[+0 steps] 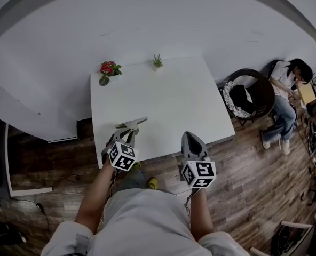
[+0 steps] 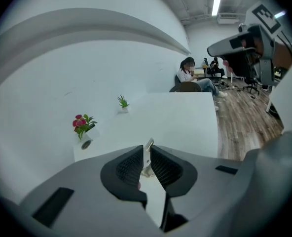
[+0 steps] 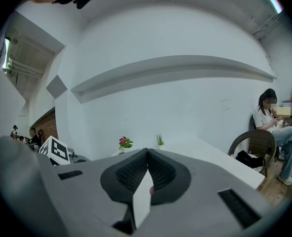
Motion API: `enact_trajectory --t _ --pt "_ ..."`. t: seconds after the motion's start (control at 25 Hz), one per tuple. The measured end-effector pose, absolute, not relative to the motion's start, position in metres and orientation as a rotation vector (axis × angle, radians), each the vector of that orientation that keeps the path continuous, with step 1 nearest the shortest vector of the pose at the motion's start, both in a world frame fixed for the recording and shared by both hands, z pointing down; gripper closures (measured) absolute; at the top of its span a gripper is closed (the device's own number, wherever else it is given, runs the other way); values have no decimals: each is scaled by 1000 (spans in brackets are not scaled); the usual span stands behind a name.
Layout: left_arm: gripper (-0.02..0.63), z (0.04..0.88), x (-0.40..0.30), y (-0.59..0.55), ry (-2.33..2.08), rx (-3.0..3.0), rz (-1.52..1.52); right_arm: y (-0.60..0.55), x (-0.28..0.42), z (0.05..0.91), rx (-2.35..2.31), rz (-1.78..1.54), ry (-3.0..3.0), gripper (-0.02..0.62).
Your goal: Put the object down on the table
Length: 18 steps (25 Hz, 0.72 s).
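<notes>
Two grippers, two small plants, one table (image 1: 168, 100). Left gripper (image 1: 130, 128) clamped on one thin pale object (image 2: 148, 149) over the table's near edge, mostly hidden, can't tell what it is. Right gripper (image 1: 190, 136) closed, empty. Red flowers (image 1: 109, 68) and green plant (image 1: 157, 61) at the far edge.

Object (image 2: 147, 161) mostly hidden inside left hand-held gripper (image 2: 146, 148); kind unclear.

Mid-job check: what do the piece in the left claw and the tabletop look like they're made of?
Held piece in the left claw: thin, pale grey, edge-on sheet, likely metal or rigid plastic; cannot say which. Tabletop: plain white, smooth matte, no grain, probably laminate or painted board.
</notes>
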<state>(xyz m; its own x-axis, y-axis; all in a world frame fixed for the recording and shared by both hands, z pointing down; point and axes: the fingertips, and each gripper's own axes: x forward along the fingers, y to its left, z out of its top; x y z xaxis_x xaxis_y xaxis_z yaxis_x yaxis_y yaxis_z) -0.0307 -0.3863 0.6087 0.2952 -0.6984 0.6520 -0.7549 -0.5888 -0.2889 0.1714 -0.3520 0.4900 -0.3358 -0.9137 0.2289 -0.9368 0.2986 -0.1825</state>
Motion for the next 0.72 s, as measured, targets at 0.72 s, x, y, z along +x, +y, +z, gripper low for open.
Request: enact_trajectory --t 0.72 --pt "584 500 -60 -370 -1694 2461 665 -339 172 484 1742 412 -2495 586"
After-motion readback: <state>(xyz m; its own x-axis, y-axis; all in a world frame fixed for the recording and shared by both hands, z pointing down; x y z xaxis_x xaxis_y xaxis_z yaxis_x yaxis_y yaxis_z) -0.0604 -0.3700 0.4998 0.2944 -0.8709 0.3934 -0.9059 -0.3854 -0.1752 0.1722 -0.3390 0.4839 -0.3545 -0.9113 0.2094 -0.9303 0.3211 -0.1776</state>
